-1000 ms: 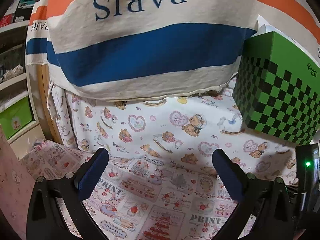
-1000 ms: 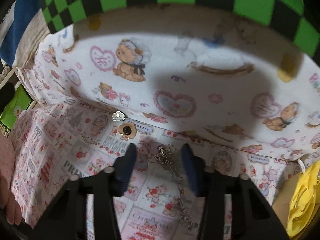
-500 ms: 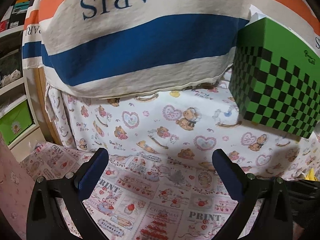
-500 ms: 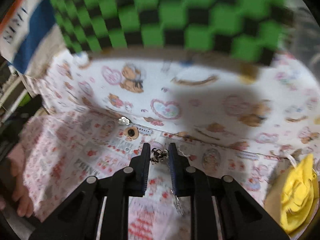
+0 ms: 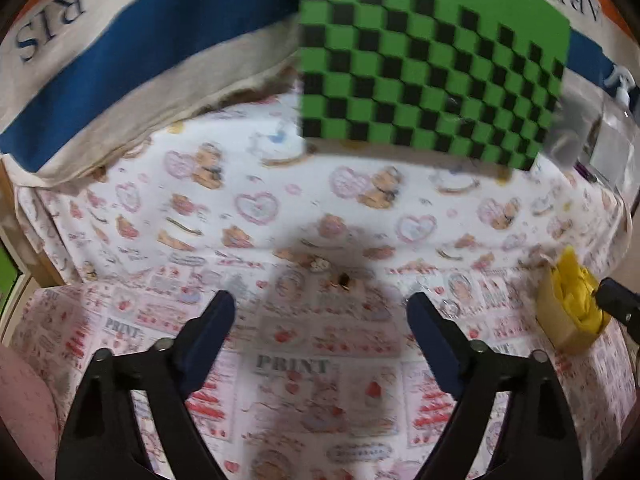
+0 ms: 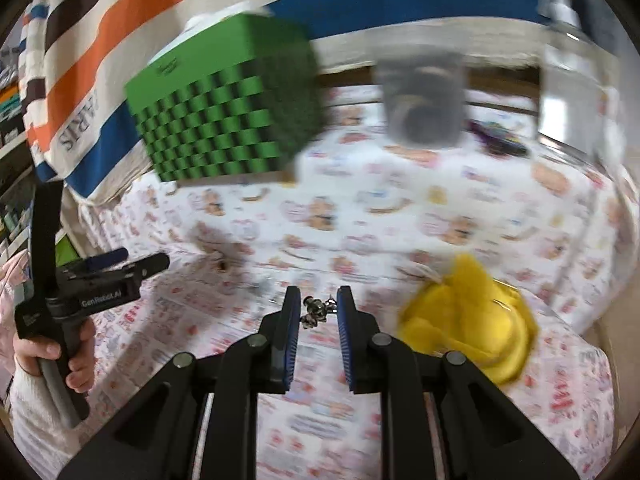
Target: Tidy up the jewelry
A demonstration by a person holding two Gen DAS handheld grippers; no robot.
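My right gripper (image 6: 318,304) is shut on a small silver chain piece (image 6: 314,312) and holds it above the printed cloth. A box lined with yellow cloth (image 6: 472,312) sits just right of it; it also shows in the left wrist view (image 5: 572,312). My left gripper (image 5: 320,308) is open and empty over the cloth; it also shows at the left of the right wrist view (image 6: 132,260). A white flower piece (image 5: 318,265) and a round gold piece with a dark stone (image 5: 343,279) lie on the cloth ahead of the left gripper.
A green and black checkered box (image 5: 432,68) stands at the back, with a striped PARIS bag (image 5: 120,52) behind it. A grey cup (image 6: 422,100) and a clear container (image 6: 576,80) stand at the back right. Both views are blurred.
My right gripper closed on the chain piece, lifted it off the cloth and swung right towards the yellow-lined box. My left gripper turned right, still open.
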